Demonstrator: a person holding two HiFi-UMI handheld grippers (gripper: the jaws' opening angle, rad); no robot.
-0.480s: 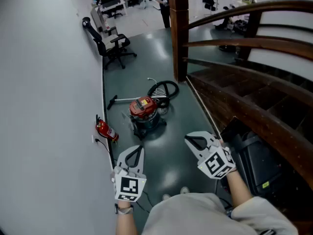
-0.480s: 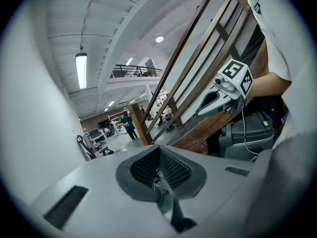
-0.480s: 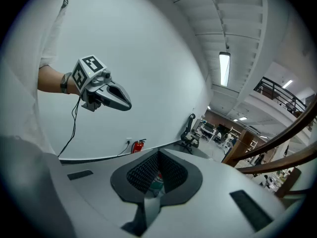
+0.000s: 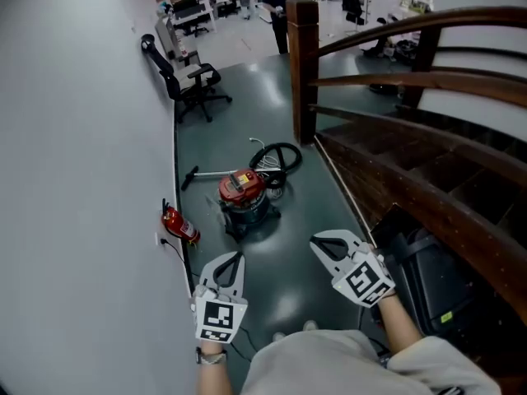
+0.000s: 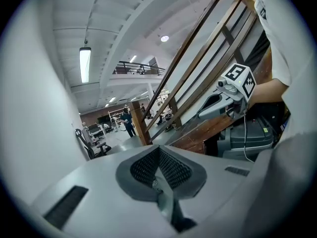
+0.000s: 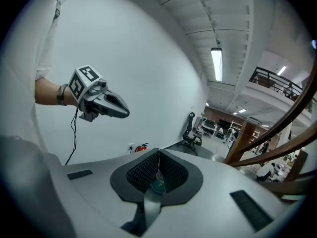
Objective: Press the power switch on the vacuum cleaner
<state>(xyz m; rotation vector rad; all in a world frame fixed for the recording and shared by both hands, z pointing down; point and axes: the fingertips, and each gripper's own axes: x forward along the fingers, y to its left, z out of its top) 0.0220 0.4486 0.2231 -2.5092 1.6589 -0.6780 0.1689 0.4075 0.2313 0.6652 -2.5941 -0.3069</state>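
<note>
The vacuum cleaner (image 4: 244, 192), a dark drum with a red top, stands on the dark green floor ahead of me. Its black hose (image 4: 278, 156) coils behind it, and a wand (image 4: 206, 174) lies to its left. My left gripper (image 4: 235, 257) hangs low at the left, well short of the vacuum, its jaws shut on nothing (image 5: 158, 151). The right gripper (image 4: 315, 240) is level with it at the right, also shut and empty (image 6: 158, 155). Each gripper shows in the other's view: the right gripper (image 5: 208, 110) and the left gripper (image 6: 121, 112). The power switch is too small to make out.
A white wall (image 4: 82, 179) runs along the left, with a red fire extinguisher (image 4: 178, 223) at its foot. A wooden staircase with a post (image 4: 302, 64) and railings rises at the right. A black office chair (image 4: 188, 79) stands farther back. Dark equipment (image 4: 428, 274) sits under the stairs.
The head view has shifted slightly. Both grippers stay shut and in about the same place.
</note>
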